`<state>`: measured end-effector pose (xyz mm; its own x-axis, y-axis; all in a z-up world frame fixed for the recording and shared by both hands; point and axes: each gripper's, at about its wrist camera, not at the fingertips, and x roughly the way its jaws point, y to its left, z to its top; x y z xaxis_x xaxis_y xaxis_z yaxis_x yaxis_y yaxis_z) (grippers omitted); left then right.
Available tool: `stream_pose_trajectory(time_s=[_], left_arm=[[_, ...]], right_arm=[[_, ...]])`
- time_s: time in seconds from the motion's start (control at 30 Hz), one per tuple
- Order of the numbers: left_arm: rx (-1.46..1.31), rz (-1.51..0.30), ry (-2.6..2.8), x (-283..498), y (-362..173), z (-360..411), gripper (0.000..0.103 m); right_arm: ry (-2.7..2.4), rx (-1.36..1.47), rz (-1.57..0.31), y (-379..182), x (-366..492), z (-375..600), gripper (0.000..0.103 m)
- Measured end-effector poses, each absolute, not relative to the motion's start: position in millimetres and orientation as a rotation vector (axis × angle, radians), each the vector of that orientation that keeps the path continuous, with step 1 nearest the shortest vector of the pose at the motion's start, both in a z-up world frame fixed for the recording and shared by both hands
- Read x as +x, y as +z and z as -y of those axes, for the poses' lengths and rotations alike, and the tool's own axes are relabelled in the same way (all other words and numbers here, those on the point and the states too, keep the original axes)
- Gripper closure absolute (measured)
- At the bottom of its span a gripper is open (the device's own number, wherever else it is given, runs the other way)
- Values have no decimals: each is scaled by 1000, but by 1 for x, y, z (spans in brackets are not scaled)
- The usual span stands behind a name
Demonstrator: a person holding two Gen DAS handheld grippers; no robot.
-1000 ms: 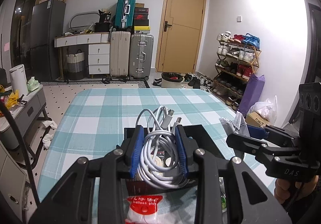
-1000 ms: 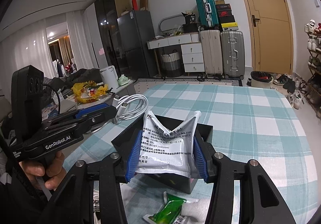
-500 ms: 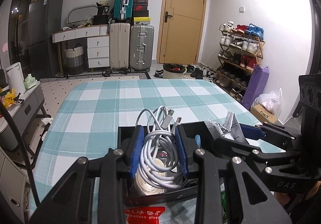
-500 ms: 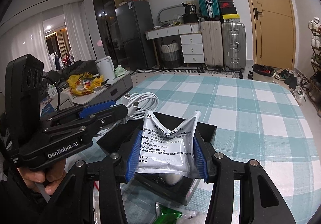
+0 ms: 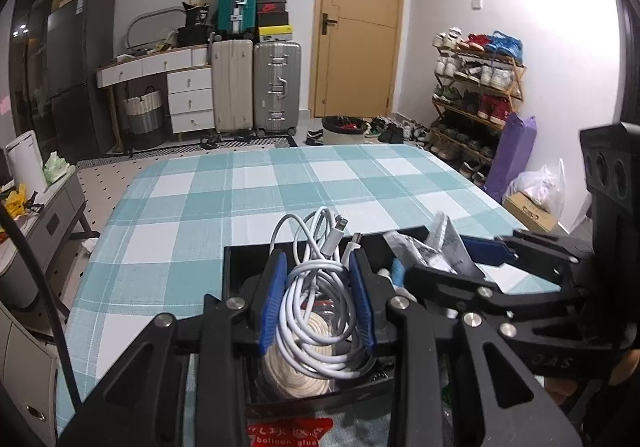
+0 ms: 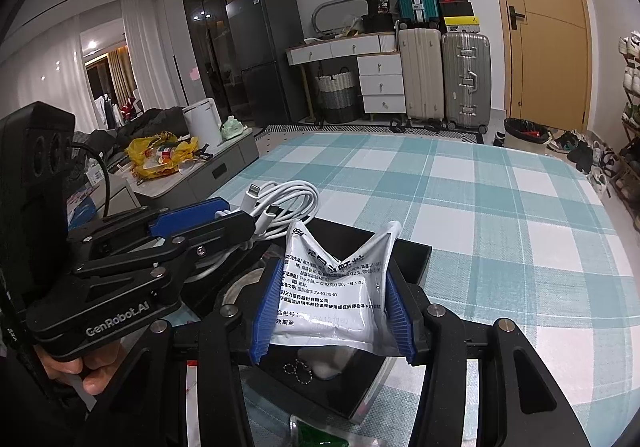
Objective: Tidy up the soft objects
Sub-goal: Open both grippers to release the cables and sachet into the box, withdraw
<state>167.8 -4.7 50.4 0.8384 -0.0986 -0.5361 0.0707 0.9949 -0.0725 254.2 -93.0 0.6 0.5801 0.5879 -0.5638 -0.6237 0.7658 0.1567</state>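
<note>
The checked tablecloth (image 5: 192, 207) bears a black box (image 6: 412, 259). Left gripper (image 5: 318, 301) clamps a white cable (image 5: 316, 287); right gripper (image 6: 330, 311) clamps a sachet (image 6: 336, 287). Suitcases (image 5: 256, 87) flank the door (image 5: 356, 27).

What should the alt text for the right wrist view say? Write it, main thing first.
The right gripper clamps a white printed sachet between its blue pads, above an open black box on a teal-and-white checked tablecloth. At left, the left gripper, held in a hand, grips a coiled white cable over the same box.
</note>
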Motion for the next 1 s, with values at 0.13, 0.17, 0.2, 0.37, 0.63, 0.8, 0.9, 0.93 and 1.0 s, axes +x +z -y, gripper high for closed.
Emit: stream_pose_trajectory(time_s=[0.13,0.17,0.2,0.37,0.63,0.8,0.9,0.93,1.0], left_arm=[[-40,-581,-101,167,49,7,72],[-39,-587,-106,167,48,7,72],[-35,-590,-106,167,47,7,72],[-25,-607,-99,166,46,7,74],[-34,-620,-93,168,42,4,74],[-39,-632,-87,167,42,1,73],[-40,-636,-80,164,44,-1,49],[-44,-635,-81,162,46,-2,46],[-52,-620,-75,156,49,-5,43]], right_arm=[[715,-59,-638,-1,257,94,54],[716,-59,-637,-1,257,94,54],[716,-59,-637,-2,258,94,54],[718,-63,-637,-2,258,94,54],[719,-73,-643,-5,260,89,54],[722,-77,-640,-4,259,88,46],[709,-76,-620,1,254,93,24],[708,-78,-619,3,252,96,20],[709,-75,-615,8,248,102,15]])
